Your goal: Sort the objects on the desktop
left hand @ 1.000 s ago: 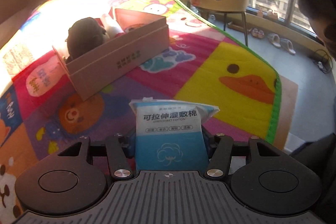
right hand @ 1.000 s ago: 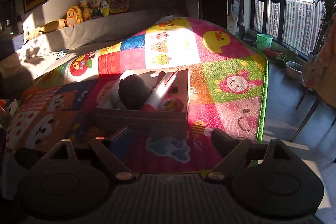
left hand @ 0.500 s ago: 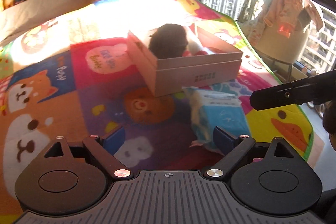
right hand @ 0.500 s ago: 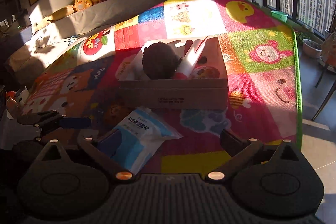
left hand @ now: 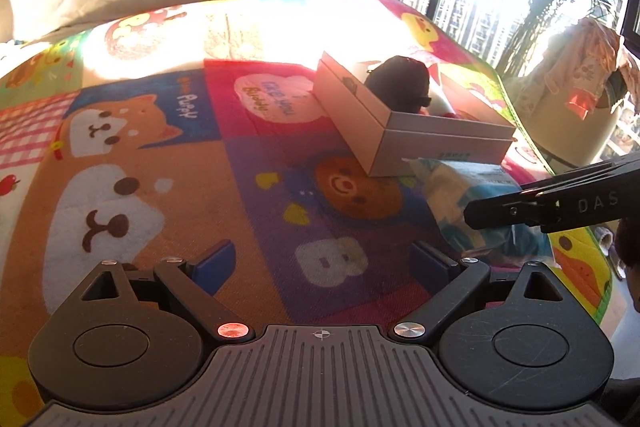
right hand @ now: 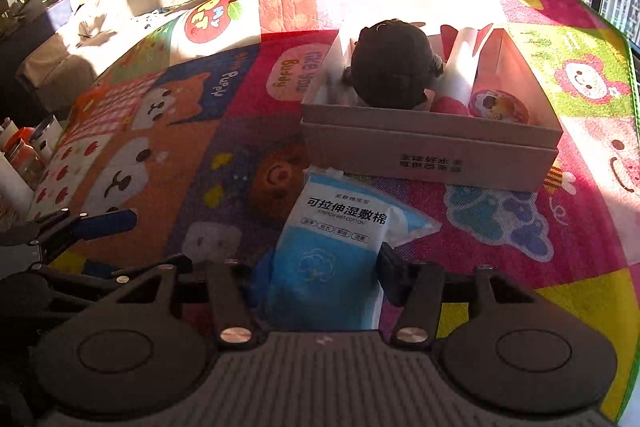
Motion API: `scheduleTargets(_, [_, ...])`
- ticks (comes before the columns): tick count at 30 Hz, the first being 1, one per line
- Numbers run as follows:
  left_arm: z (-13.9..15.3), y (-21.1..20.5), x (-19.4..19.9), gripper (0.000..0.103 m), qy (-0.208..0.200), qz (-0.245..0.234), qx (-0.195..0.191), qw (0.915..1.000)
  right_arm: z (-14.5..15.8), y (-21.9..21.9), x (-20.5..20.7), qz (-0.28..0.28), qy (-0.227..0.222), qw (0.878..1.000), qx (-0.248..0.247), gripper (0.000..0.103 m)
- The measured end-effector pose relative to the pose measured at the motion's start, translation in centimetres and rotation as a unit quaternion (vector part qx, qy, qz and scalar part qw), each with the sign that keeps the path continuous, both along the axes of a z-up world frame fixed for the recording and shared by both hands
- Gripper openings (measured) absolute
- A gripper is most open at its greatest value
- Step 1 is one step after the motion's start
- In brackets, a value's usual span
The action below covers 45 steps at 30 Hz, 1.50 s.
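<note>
Packet [right hand: 336,247] of wet cotton, blue and white, lies on the play mat [right hand: 168,131] just in front of the cardboard box [right hand: 430,155]. Long axis runs from the right gripper [right hand: 324,273] toward the box, printed top end pointing at the box wall. Right fingers closed against the packet's two sides at its lower half; bottom edge hidden behind the gripper body. In the left wrist view the packet is partly covered by the right gripper's dark arm. Left gripper [left hand: 326,261] spread wide, nothing between its fingers, over bare mat. Inside the box: dark round plush [right hand: 394,65], white tube, small round tin; contents behind the plush hard to make out.
</note>
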<state>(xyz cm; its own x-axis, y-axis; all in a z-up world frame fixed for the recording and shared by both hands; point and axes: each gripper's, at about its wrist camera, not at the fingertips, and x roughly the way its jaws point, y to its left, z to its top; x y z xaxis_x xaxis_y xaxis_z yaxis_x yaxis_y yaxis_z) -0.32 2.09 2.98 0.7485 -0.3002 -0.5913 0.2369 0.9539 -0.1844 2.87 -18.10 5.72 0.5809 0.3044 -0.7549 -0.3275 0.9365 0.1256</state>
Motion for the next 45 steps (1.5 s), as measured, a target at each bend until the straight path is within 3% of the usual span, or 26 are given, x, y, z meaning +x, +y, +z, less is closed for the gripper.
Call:
scheduleTargets(6, [1.2, -0.9, -0.2, 0.100, -0.035, -0.014, -0.001, 0.9993, 5.7, -2.6, 1.0, 0.010, -0.027, 0.998, 0.047, 0.053])
scheduleTargets(9, [1.5, -0.9, 0.0, 0.100, -0.041, -0.020, -0.010, 0.9989, 7.5, -3.5, 4.3, 0.005, 0.001, 0.998, 0.069, 0.053])
scheduleTargets(16, [1.2, -0.3, 1.4, 0.101, -0.033, -0.020, -0.023, 0.9990, 4.7, -2.8, 15.3, -0.045, 0.110, 0.987, 0.110, 0.051])
scheduleTargets(18, [1.0, -0.1, 1.7, 0.101, -0.029, -0.016, -0.024, 0.9992, 4.2, -2.2, 16.9, -0.067, 0.074, 0.990, 0.095, 0.050])
scheduleTargets(21, [0.7, 0.2, 1.9, 0.101, -0.024, -0.012, -0.025, 0.9993, 4.4, -0.5, 17.3, -0.090, -0.058, 0.994, 0.001, 0.049])
scheduleTargets(22, [0.6, 0.3, 2.0, 0.101, -0.023, -0.011, -0.025, 0.9994, 4.3, -0.4, 17.4, -0.089, -0.077, 0.993, -0.007, 0.049])
scheduleTargets(25, [0.3, 0.3, 2.4, 0.101, -0.017, -0.010, -0.027, 0.9995, 3.4, -1.2, 18.2, -0.065, -0.012, 0.996, 0.062, 0.049])
scheduleTargets(28, [0.2, -0.1, 2.6, 0.101, -0.013, -0.017, -0.028, 0.9994, 1.7, 0.0, 17.5, -0.023, 0.024, 0.998, 0.051, 0.049])
scheduleTargets(31, [0.1, -0.4, 2.4, 0.101, -0.014, -0.025, -0.026, 0.9993, 1.0, 1.2, 16.3, -0.011, 0.006, 1.000, 0.003, 0.057])
scheduleTargets(32, [0.1, -0.4, 2.3, 0.101, -0.014, -0.025, -0.025, 0.9993, 1.1, 1.4, 15.6, -0.008, -0.007, 1.000, -0.008, 0.066])
scheduleTargets(34, [0.1, -0.2, 2.3, 0.101, -0.012, -0.020, -0.024, 0.9994, 1.8, 0.8, 14.4, -0.002, -0.033, 0.999, -0.004, 0.076])
scheduleTargets(37, [-0.1, -0.1, 2.6, 0.101, -0.007, -0.013, -0.026, 0.9995, 3.4, -0.5, 12.6, -0.011, -0.077, 0.997, 0.024, 0.076])
scheduleTargets(38, [-0.2, -0.2, 2.7, 0.101, -0.004, -0.013, -0.028, 0.9995, 4.0, -0.7, 12.0, -0.026, -0.110, 0.993, 0.028, 0.070])
scheduleTargets(39, [-0.3, -0.4, 2.9, 0.101, -0.001, -0.016, -0.029, 0.9994, 4.4, -0.6, 11.9, -0.034, -0.131, 0.990, 0.029, 0.050])
scheduleTargets(41, [-0.2, -1.0, 2.8, 0.101, 0.000, -0.026, -0.028, 0.9993, 4.7, -0.1, 12.7, -0.031, -0.133, 0.989, 0.048, 0.027])
scheduleTargets(44, [-0.1, -1.4, 2.3, 0.101, -0.005, -0.033, -0.020, 0.9992, 3.5, 1.3, 15.2, -0.025, -0.101, 0.993, 0.051, 0.023])
scheduleTargets(45, [0.0, -1.3, 2.3, 0.101, -0.005, -0.029, -0.019, 0.9994, 2.5, 1.4, 16.7, -0.038, -0.066, 0.996, 0.046, 0.023])
